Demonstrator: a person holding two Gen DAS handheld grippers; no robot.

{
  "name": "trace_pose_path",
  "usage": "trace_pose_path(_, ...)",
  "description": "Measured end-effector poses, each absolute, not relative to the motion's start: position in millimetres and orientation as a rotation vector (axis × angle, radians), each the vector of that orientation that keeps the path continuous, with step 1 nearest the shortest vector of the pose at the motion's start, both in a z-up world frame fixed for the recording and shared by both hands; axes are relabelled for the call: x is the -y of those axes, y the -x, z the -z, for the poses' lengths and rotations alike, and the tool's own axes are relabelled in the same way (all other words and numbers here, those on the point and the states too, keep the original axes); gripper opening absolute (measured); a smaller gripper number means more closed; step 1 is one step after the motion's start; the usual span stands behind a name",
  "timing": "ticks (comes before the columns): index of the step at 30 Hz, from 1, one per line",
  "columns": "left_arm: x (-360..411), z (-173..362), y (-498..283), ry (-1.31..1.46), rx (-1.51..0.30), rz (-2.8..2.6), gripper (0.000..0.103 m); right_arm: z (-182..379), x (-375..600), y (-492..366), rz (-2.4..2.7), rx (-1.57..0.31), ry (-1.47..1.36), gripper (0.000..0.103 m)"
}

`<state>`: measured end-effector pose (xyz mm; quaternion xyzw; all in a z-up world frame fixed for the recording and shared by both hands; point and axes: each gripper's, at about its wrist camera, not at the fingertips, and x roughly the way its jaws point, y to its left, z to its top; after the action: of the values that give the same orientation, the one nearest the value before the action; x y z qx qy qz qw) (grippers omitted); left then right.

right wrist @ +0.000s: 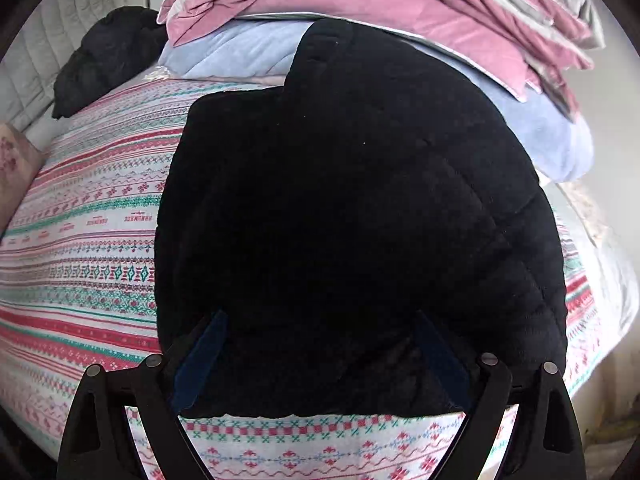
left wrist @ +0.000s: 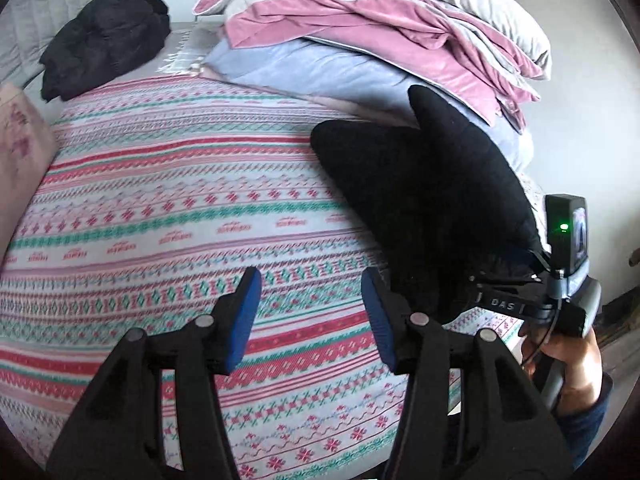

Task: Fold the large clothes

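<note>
A black quilted garment (right wrist: 352, 200), folded into a thick bundle, fills the middle of the right wrist view. It lies on the patterned bedspread (right wrist: 80, 240), and my right gripper (right wrist: 320, 320) is shut on its near edge, with a blue pad (right wrist: 200, 356) on either side. In the left wrist view the same garment (left wrist: 420, 184) juts out ahead of the right gripper's housing (left wrist: 504, 304), which a hand (left wrist: 572, 364) holds. My left gripper (left wrist: 311, 280) hovers open over the bedspread (left wrist: 160, 200), to the left of the garment, and nothing is between its pads.
A second black garment (left wrist: 104, 36) lies crumpled at the back left of the bed. Stacked pink, grey and pale blue bedding (left wrist: 360, 32) rises along the far right side. A pinkish cushion (left wrist: 20, 140) sits at the left edge. A padded grey headboard (right wrist: 40, 40) stands behind.
</note>
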<state>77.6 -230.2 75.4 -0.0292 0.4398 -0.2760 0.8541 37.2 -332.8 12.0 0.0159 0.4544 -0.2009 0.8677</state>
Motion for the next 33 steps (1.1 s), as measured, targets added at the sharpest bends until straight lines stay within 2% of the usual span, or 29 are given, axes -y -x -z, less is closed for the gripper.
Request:
trace_pose_path(4, 227, -67, -65, 0.066, -0.959, 0.584, 0.053, -11, 318, -15, 0.492, -0.886, -0.045, 0.095)
trace_pose_path(9, 232, -66, -46, -0.002, -0.904, 0.560, 0.055, -26, 287, 27, 0.594, -0.757, -0.047, 0.095)
trace_pose_path(10, 233, -67, -42, -0.010, -0.892, 0.554, 0.057, -28, 281, 36, 0.605, -0.739, -0.036, 0.095)
trace_pose_path(14, 239, -70, -28, -0.029, -0.837, 0.534, 0.080, -40, 261, 72, 0.629, -0.639, -0.054, 0.095)
trace_pose_path(23, 260, -77, 1, -0.184, -0.690, 0.507, 0.088, -52, 240, 99, 0.685, -0.608, -0.028, 0.097)
trace_pose_path(33, 274, -70, -3, -0.169, -0.764, 0.508, 0.091, -56, 241, 100, 0.735, -0.617, -0.018, 0.099)
